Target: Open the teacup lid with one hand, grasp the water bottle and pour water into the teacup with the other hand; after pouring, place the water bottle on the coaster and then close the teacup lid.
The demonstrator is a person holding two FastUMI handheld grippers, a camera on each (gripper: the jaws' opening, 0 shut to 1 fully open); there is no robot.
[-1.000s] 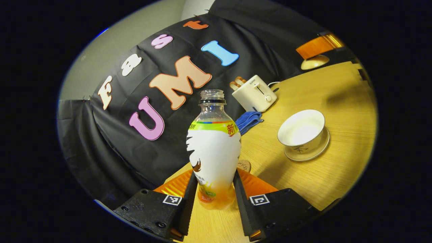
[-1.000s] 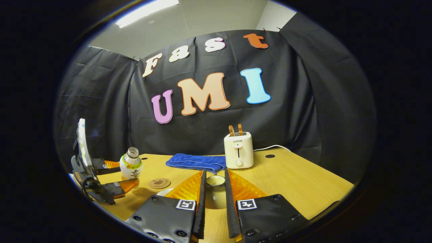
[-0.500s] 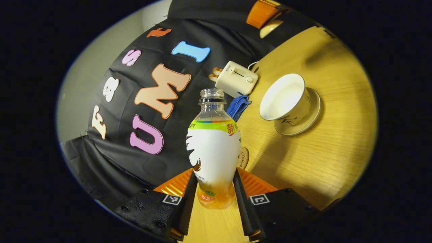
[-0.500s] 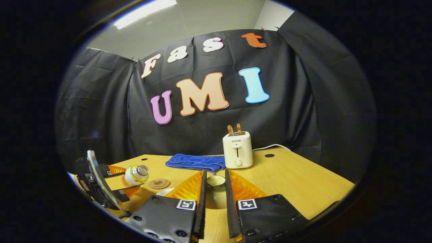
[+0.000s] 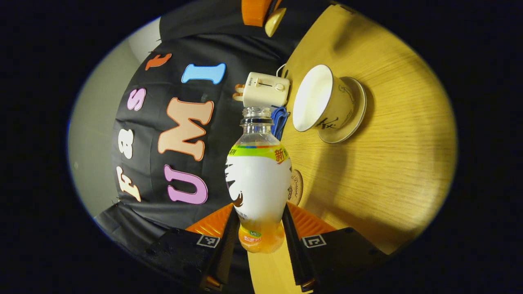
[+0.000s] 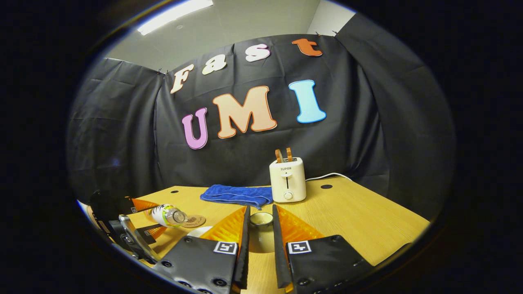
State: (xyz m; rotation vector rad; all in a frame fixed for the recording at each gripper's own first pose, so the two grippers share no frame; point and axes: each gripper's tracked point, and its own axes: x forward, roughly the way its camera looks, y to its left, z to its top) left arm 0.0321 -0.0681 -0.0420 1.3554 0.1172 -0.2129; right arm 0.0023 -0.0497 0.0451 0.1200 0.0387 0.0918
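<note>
The water bottle (image 5: 258, 179) is clear, glossy plastic wrapped in a smooth printed label. The teacup (image 5: 320, 103) and its saucer (image 5: 354, 118) look like glazed, shiny ceramic, on a table (image 5: 388, 163) of matt, fine-grained wood. Near the table's far edge lie a soft, fuzzy cloth (image 6: 237, 196) and a smooth plastic toaster (image 6: 287, 184).

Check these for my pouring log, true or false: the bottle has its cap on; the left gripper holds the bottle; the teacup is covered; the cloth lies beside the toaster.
1. The bottle has its cap on. False: its neck is open.
2. The left gripper holds the bottle. True.
3. The teacup is covered. False: it stands open on its saucer; the right gripper holds the lid.
4. The cloth lies beside the toaster. True.
</note>
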